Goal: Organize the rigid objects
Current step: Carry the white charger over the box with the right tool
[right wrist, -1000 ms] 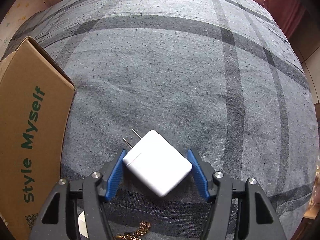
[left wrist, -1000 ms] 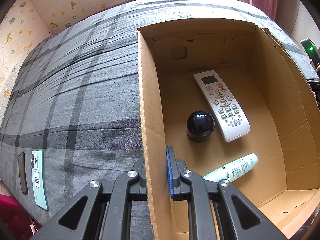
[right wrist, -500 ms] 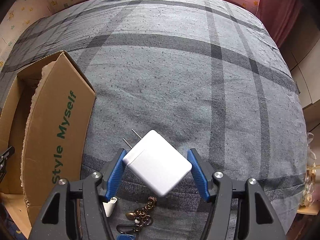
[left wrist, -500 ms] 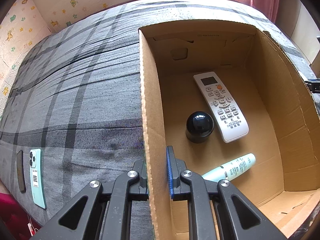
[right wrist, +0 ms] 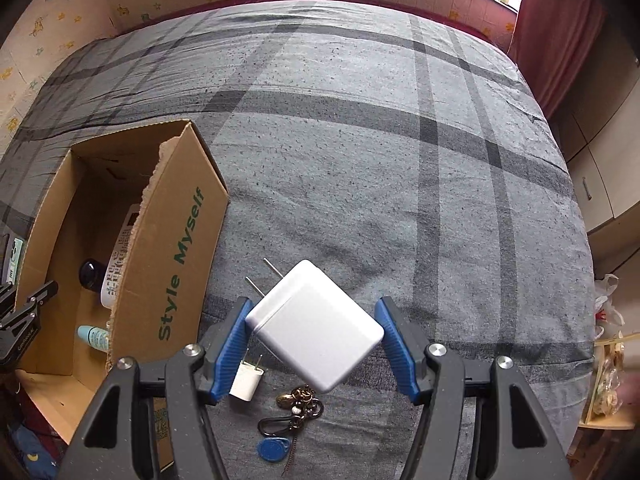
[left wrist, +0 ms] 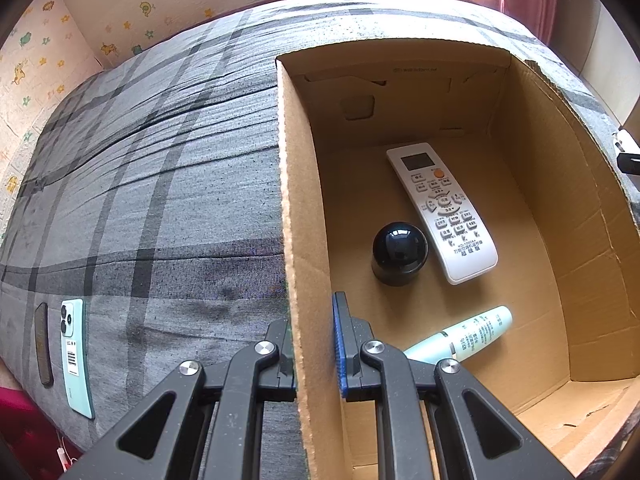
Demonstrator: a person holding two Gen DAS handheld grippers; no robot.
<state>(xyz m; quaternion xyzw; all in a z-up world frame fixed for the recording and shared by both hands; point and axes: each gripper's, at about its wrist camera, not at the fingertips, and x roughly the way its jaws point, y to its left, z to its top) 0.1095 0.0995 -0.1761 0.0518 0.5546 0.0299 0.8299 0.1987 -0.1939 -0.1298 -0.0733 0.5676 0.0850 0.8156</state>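
Both hand-held tools look alike. The left gripper (left wrist: pixel 316 344) has matte black plastic arms with long triangular cut-outs, and round silver screw heads sit at each pivot. A ribbed blue pad lines the inner face of its right finger. The right gripper (right wrist: pixel 314 336) is the same build: black linkage arms, four shiny screws in a row, and thick blue ridged pads (right wrist: pixel 394 344) on both fingers.

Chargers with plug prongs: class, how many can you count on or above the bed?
2. The large white charger is gripped in the right gripper; the small white plug lies on the bedspread below it.
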